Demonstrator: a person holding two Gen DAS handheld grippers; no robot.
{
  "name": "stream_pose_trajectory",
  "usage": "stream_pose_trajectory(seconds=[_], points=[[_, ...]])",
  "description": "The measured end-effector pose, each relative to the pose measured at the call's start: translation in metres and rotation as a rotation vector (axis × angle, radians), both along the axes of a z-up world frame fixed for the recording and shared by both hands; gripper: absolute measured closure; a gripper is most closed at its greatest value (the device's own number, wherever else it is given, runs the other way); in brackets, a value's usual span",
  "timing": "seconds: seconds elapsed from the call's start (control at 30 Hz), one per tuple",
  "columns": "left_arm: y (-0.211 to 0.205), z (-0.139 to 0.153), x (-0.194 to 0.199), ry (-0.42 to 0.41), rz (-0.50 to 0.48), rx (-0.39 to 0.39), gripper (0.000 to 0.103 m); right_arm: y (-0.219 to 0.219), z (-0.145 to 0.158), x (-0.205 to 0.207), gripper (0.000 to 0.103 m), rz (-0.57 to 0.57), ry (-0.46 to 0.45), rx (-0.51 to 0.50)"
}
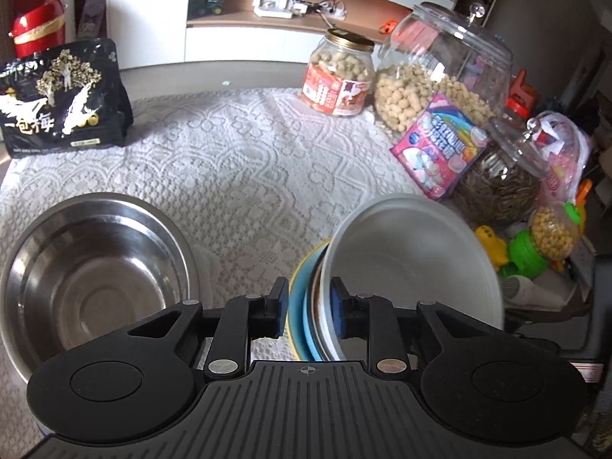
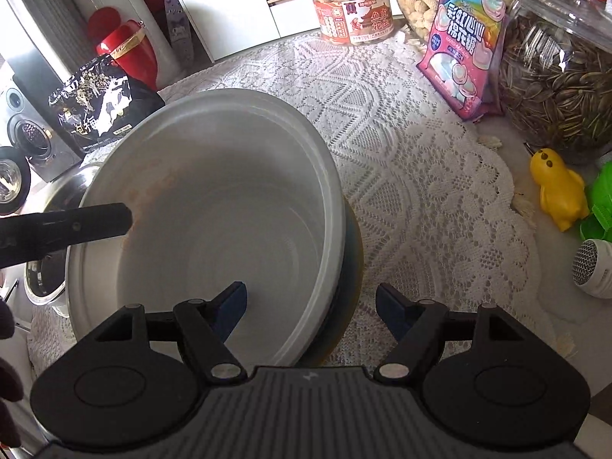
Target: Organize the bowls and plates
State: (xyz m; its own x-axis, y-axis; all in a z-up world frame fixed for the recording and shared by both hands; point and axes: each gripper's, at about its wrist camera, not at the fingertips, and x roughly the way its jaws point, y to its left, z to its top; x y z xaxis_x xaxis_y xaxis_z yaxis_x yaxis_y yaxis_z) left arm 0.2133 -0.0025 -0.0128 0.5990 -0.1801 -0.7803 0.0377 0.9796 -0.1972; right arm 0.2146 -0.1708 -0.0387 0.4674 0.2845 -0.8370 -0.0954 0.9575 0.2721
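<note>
- Nearest my left tool (image 1: 309, 306), its blue pads straddle the stacked rims of the white bowl (image 1: 413, 264) and the plates (image 1: 300, 306) under it; the jaws stand apart, and I cannot tell whether the pads touch the rims.
- My right tool (image 2: 310, 306) is spread wide across the near rim of the same white bowl: one pad inside the bowl, the other outside it over the lace tablecloth (image 2: 401, 176), neither pressing on the rim.
- White bowl sits tilted on a blue plate and a yellow-edged plate, which rest on the tabletop.
- Left of the white bowl, just beside it, stands an empty steel bowl (image 1: 95, 275).
- Beyond the steel bowl, well apart from the white bowl, a black snack bag (image 1: 61, 99) stands upright.
- Beyond the white bowl to the right: a pink marshmallow packet (image 2: 464, 46) leaning against a glass jar of sunflower seeds (image 2: 554, 76), with a peanut jar (image 2: 352, 7) farther back.
- Right of the white bowl, a yellow duck toy (image 2: 560, 191) lies at the tablecloth's edge.
</note>
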Motion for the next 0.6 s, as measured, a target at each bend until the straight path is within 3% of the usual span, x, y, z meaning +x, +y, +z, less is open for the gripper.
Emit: stream_pose_trajectory(seconds=[0.1,0.2,0.37,0.5,0.6], points=[[0.003,-0.012,0.007,0.033,0.002,0.001,0.064,0.001,0.002,0.0,0.028,-0.009,-0.031,-0.03],[0.004,-0.022,0.012,0.072,-0.008,-0.013,0.064,0.0,0.002,0.003,0.028,-0.018,-0.033,-0.036],[0.002,-0.04,0.022,0.149,-0.03,-0.058,0.067,-0.005,-0.006,0.009,0.028,-0.018,0.014,0.056],[0.001,-0.045,0.024,0.167,-0.045,-0.091,0.063,-0.01,-0.01,0.008,0.028,-0.024,0.016,0.123],[0.004,-0.045,0.026,0.172,-0.054,-0.106,0.063,-0.013,-0.013,0.008,0.041,-0.018,0.022,0.186]])
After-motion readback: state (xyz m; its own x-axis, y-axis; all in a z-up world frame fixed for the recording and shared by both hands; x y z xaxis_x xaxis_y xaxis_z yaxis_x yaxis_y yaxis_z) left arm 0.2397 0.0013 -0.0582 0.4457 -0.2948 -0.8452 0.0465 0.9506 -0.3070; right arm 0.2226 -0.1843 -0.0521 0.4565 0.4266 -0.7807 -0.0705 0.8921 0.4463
